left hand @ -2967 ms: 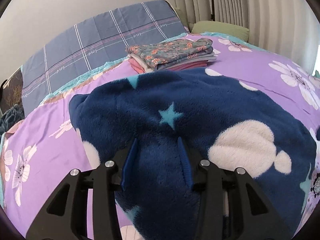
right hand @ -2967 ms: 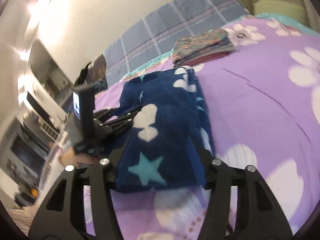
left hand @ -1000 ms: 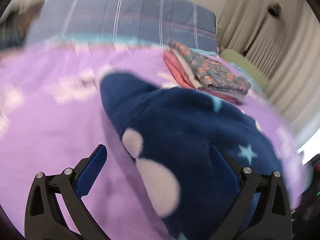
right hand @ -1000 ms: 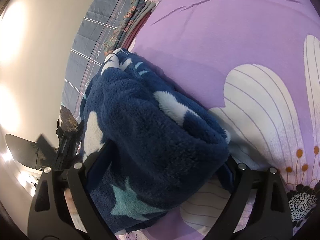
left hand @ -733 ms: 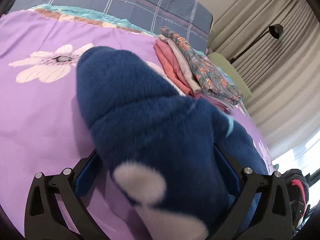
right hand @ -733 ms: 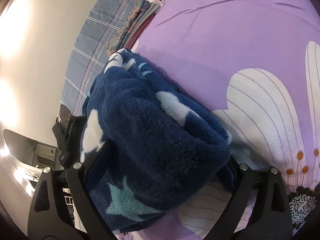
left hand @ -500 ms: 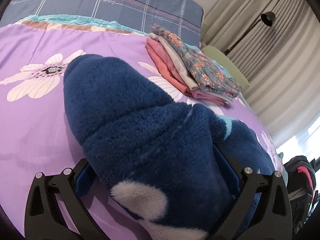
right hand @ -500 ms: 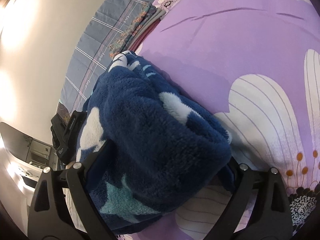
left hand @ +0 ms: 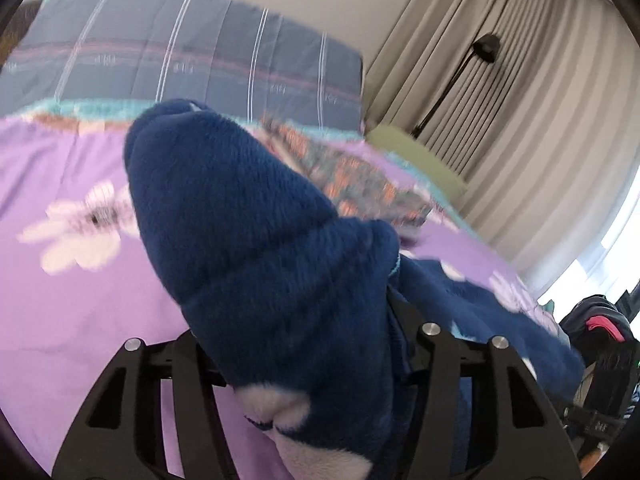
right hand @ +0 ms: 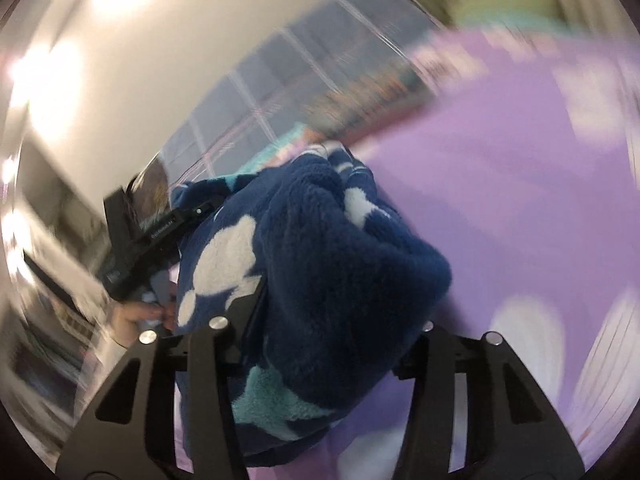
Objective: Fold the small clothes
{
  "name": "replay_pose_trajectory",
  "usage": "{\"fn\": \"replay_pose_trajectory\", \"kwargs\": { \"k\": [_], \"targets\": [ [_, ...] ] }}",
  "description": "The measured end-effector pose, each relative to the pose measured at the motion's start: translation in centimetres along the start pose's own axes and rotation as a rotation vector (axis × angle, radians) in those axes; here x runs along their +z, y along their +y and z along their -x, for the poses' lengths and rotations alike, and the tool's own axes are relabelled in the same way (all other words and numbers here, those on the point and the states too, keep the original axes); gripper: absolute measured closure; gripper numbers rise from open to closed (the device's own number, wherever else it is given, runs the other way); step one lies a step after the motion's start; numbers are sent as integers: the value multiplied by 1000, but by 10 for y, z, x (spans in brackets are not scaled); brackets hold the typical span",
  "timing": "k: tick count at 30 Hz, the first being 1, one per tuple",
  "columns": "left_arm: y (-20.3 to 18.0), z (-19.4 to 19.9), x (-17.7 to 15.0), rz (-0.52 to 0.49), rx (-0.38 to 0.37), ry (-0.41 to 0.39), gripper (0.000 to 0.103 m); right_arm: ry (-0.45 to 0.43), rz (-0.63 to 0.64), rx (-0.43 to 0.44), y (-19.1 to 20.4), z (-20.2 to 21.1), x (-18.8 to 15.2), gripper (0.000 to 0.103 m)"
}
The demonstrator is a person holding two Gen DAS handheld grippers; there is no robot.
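1. Fleece bundle (left hand: 260, 248), navy and folded thick, sat on the purple bedspread (left hand: 60, 300) a moment ago; now I have it rising.
2. My left gripper (left hand: 296, 344) and right gripper (right hand: 332, 320) are closing, pinching its ends.
3. Probably headed for the folded pile (left hand: 352, 180).

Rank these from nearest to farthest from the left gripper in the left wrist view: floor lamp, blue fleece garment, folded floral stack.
1. Blue fleece garment: between the closing fingers of the left gripper.
2. Folded floral stack: on the bed beyond the garment, right of centre.
3. Floor lamp: by the curtains, upper right, past the bed.
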State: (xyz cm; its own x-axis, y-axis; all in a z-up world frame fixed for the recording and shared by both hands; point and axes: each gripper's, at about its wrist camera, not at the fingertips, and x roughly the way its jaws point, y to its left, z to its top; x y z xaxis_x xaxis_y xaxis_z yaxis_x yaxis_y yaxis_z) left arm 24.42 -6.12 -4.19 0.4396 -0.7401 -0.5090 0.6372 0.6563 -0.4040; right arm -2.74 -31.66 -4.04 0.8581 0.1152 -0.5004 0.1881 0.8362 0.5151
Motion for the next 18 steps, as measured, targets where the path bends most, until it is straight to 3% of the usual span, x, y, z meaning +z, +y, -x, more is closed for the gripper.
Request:
{"fn": "replay_pose_trajectory", "kwargs": {
  "k": [5,11,15,18],
  "targets": [
    [9,54,36,12,87,-144,45,-22,199,96,42,-20,60,56],
    [63,115,89,93,278,-289,45,54,343,250,105,-115,157,56],
    [88,125,111,101,376,-296,46,132,384,222,145,-199,200,62],
    [103,115,123,55,466,-278,45,125,478,166,174,-243,210,64]
  ]
}}
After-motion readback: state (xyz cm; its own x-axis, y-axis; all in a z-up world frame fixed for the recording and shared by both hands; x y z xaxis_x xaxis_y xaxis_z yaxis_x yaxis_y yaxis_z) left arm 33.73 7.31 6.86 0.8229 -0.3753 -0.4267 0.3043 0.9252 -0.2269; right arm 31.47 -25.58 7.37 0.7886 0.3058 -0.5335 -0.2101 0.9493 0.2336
